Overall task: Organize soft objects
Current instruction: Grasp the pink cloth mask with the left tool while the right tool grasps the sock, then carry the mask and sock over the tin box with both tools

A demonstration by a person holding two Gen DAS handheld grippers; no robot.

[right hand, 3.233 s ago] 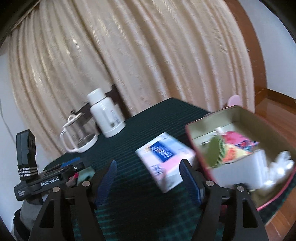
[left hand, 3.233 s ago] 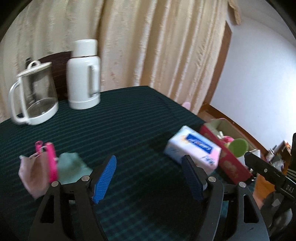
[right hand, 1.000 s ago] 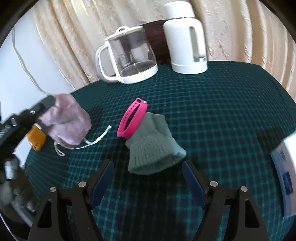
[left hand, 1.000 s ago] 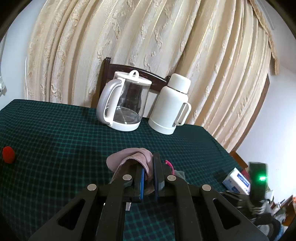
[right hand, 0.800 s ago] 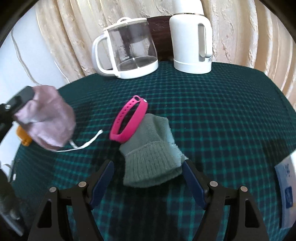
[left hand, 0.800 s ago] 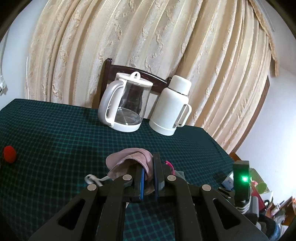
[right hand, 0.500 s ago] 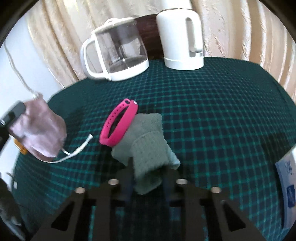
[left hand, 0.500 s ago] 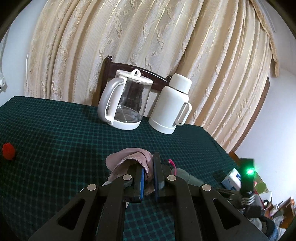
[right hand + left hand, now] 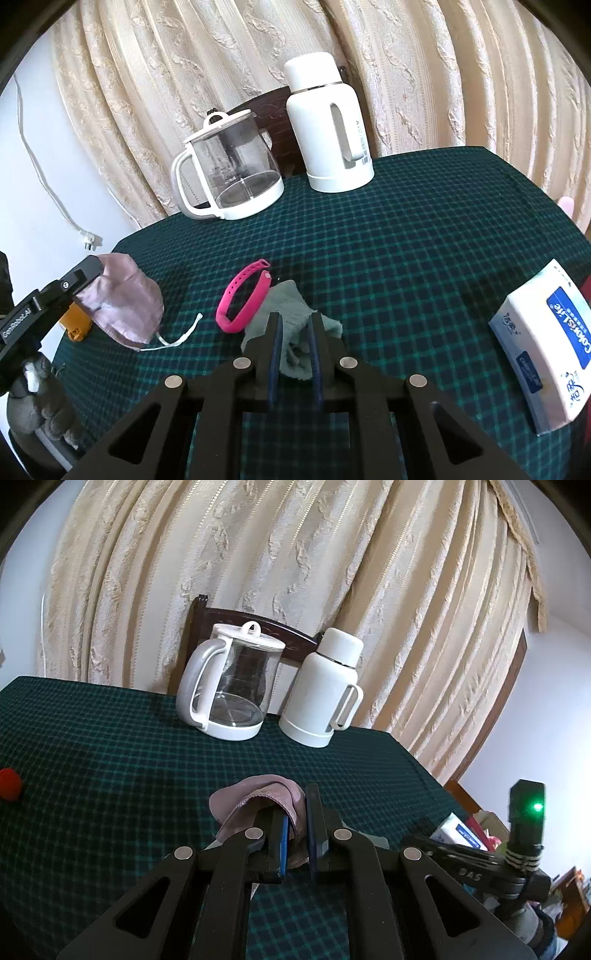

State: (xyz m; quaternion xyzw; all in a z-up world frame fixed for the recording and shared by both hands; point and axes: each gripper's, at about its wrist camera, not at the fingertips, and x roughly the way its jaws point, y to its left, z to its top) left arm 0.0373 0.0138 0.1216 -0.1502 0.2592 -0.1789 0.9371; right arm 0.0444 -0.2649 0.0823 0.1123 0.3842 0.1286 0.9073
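Observation:
My left gripper (image 9: 297,812) is shut on a mauve face mask (image 9: 255,794) and holds it just above the green checked tablecloth (image 9: 110,760). From the right wrist, the mask (image 9: 125,299) hangs at the left with its white ear loop (image 9: 177,336) trailing on the cloth. My right gripper (image 9: 295,321) is shut on a grey-green knitted sock (image 9: 284,299), its pads pinching the bunched cuff. A pink wristband (image 9: 243,299) lies against the sock's left side.
A glass kettle (image 9: 229,173) and a white thermos jug (image 9: 328,125) stand at the back in front of a chair and curtains. A tissue pack (image 9: 546,347) lies at the right table edge. A red ball (image 9: 9,782) sits far left. An orange object (image 9: 75,321) is under the mask.
My right gripper went from wide open around the sock to shut on its cuff, and it has drawn back a little. The left gripper kept still with the mask.

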